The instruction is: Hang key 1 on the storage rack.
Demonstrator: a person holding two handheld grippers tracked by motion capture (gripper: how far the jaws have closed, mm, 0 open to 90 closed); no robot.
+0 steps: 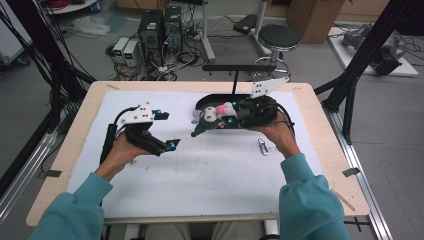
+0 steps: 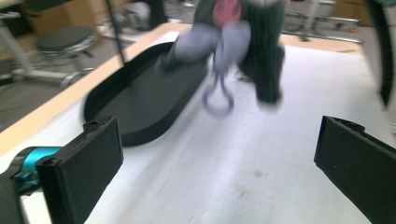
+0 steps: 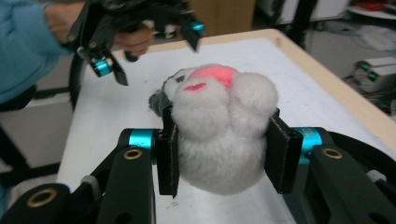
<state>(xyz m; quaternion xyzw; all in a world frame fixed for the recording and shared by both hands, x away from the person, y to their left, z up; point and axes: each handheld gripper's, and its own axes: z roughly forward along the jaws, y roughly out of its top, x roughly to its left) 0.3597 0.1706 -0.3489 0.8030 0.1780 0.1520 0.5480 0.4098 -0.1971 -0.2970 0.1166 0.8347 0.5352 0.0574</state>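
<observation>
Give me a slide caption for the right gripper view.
Right gripper squeezes a white plush toy above the white mat.

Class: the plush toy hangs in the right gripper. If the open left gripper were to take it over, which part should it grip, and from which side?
Probably the lower body of the plush toy, below the right gripper, which pinches its soft round middle. The left gripper, jaws wide, sits to the toy's left, so come in from there, avoiding the thin dangling ring.

I see even, soft overhead light and faint shadows; the plush toy (image 2: 229, 28) at twelve o'clock is motion-blurred in my left gripper view.
</observation>
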